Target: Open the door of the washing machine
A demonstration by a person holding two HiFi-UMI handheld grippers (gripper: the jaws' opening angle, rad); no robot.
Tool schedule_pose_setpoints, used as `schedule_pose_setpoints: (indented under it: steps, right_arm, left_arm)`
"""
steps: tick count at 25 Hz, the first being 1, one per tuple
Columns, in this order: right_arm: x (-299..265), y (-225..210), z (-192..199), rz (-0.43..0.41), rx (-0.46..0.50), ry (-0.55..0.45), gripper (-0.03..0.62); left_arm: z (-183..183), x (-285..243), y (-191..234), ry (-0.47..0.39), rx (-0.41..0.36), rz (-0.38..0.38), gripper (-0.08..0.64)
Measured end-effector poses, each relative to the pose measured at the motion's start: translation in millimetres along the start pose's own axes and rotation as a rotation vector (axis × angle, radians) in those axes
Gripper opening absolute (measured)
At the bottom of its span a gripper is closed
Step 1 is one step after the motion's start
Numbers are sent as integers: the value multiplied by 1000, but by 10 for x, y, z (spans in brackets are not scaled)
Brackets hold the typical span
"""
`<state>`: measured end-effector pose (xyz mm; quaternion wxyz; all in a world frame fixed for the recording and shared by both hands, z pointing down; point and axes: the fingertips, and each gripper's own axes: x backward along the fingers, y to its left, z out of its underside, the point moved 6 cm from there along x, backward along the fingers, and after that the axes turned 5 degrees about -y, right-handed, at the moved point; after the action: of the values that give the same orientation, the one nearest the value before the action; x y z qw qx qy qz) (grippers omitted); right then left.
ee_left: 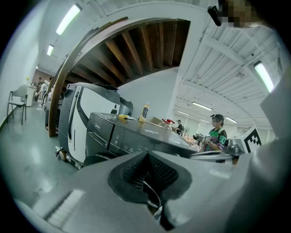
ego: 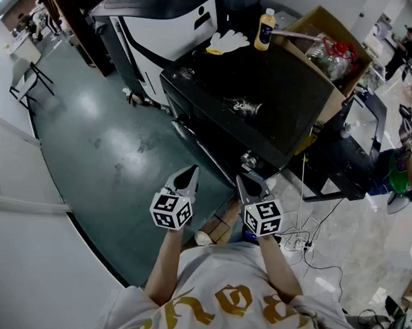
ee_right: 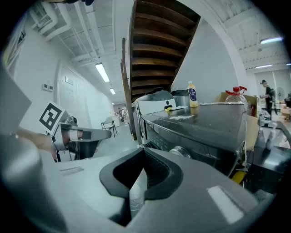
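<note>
Left gripper (ego: 192,171), right gripper (ego: 242,181): fingers together, empty; black washing machine (ego: 262,95), door (ee_left: 97,159) shut.

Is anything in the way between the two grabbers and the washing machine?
Nothing visible. The left gripper and right gripper, both shut and empty, hang in open air facing the front of the washing machine. The bottle and gloves sit on top, out of the way.
</note>
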<state>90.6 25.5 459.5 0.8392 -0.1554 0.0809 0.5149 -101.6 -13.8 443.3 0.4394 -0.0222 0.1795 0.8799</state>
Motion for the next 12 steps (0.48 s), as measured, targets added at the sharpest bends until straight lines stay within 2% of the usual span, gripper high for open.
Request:
schedule_pose_setpoints:
  steps: [12]
  right_arm:
    - [26,-35,97,-4,-9,40,20]
  left_arm:
    - [117,-61,0,41,11,-20,2]
